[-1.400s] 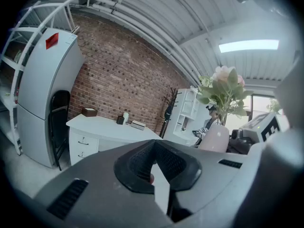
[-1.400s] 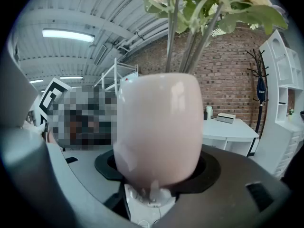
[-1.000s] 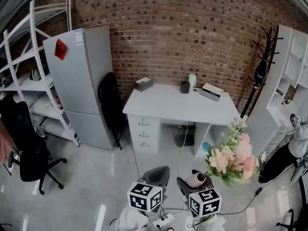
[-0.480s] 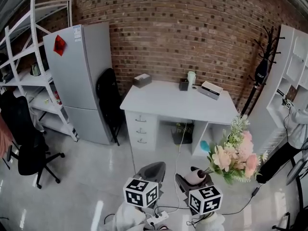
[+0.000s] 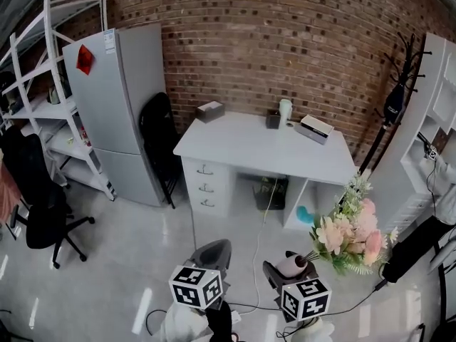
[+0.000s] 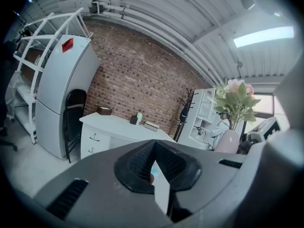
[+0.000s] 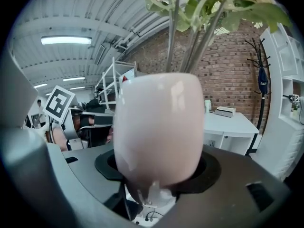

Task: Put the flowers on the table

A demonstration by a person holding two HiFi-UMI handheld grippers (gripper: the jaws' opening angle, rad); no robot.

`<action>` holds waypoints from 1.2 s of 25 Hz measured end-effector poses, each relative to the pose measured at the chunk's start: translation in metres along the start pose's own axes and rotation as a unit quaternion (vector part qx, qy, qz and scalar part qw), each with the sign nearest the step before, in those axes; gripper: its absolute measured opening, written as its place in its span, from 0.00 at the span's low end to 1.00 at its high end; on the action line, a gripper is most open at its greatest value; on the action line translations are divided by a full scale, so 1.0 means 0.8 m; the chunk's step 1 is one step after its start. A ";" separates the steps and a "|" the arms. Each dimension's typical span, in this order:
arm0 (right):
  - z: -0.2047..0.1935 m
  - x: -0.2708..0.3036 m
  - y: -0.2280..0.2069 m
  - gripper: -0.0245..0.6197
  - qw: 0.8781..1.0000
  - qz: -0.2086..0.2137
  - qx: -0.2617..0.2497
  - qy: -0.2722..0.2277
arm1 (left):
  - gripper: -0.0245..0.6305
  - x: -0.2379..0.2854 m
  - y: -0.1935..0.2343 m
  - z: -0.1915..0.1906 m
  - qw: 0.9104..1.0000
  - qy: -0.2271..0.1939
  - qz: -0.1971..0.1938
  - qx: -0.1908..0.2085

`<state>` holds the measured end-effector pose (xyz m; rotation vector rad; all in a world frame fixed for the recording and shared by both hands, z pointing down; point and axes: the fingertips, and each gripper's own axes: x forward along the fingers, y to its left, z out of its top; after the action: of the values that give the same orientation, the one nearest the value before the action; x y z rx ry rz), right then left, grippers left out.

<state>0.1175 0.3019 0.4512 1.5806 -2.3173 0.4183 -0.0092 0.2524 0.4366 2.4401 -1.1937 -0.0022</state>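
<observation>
A pale pink vase [image 5: 291, 265] with a bunch of pink and cream flowers [image 5: 349, 232] leans out to the right in the head view, low down. My right gripper [image 5: 286, 268] is shut on the vase; in the right gripper view the vase [image 7: 159, 127] fills the space between the jaws, with the stems [image 7: 190, 27] rising above it. The white table [image 5: 263, 149] stands ahead against the brick wall, well apart from the vase. My left gripper [image 5: 212, 254] is shut and holds nothing; in its own view the left gripper [image 6: 154, 167] has its pads together, with the flowers [image 6: 236, 99] at the right.
On the table's far edge sit a brown box [image 5: 209, 110], a dark cup [image 5: 273, 120], a pale cup [image 5: 285, 110] and a flat box [image 5: 314, 128]. A grey fridge [image 5: 117, 112], a black chair [image 5: 158, 144] and an office chair [image 5: 35, 205] stand left. White shelves [image 5: 434, 120] and a person [image 5: 442, 191] are right.
The table has drawn a little nearer and more central in the head view. The left gripper has dropped lower and to the left. The vase stays in the right gripper.
</observation>
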 end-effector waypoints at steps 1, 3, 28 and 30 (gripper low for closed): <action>-0.002 0.003 -0.004 0.43 1.000 0.001 0.000 0.003 | 0.05 0.006 0.000 0.001 1.000 0.000 0.001 0.000; -0.004 0.011 -0.014 0.43 1.000 0.000 0.001 0.007 | 0.05 0.019 0.000 0.002 1.000 0.001 0.001 0.004; 0.152 0.275 -0.215 0.43 0.999 -0.047 0.005 -0.012 | 0.05 0.358 0.108 0.134 0.998 0.015 -0.050 0.042; 0.161 0.297 -0.228 0.43 0.999 -0.047 0.006 -0.010 | 0.05 0.383 0.119 0.143 0.998 0.016 -0.052 0.041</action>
<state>0.1941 -0.0148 0.4429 1.7000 -2.2475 0.3954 0.0914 -0.0728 0.4232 2.5614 -1.0730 0.0572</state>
